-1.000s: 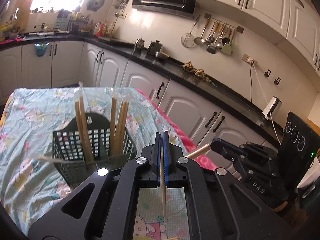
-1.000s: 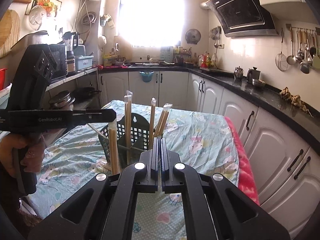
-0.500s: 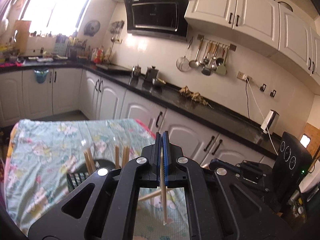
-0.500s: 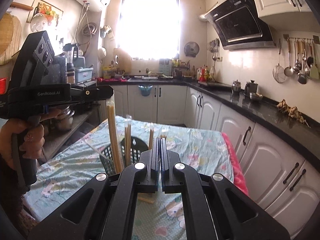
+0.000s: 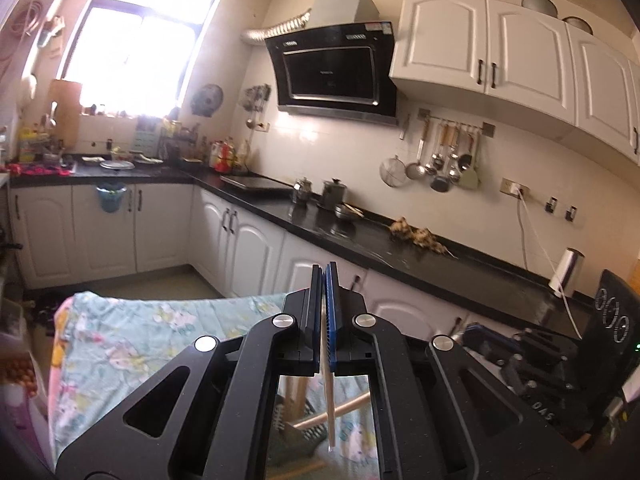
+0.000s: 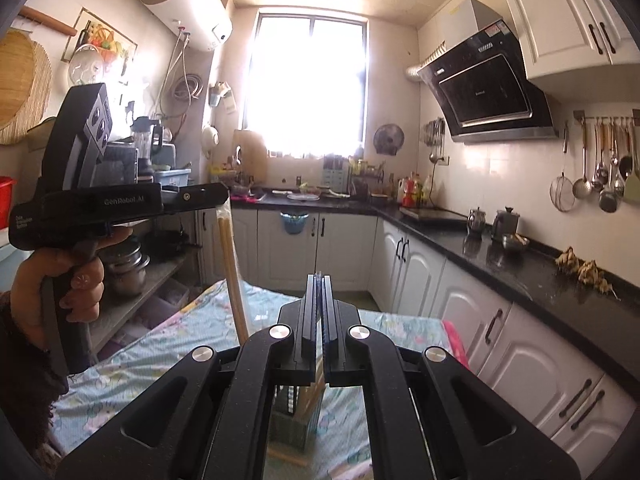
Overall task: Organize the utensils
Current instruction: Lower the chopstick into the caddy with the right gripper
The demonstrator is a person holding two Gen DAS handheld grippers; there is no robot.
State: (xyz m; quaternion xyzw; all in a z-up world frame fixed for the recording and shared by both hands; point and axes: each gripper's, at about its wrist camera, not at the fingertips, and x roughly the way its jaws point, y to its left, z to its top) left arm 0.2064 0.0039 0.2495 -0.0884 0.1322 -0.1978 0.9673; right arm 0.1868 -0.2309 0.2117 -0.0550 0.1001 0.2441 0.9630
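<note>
The left gripper (image 5: 324, 280) is clamped on a slim, pale wooden chopstick (image 5: 329, 404) hanging over the floral tablecloth (image 5: 120, 344). Only the right view shows its clear wrapper (image 6: 231, 264). The right gripper (image 6: 319, 292) is closed; whether it holds anything is unclear. The dark mesh basket (image 6: 294, 420) sits below.
</note>
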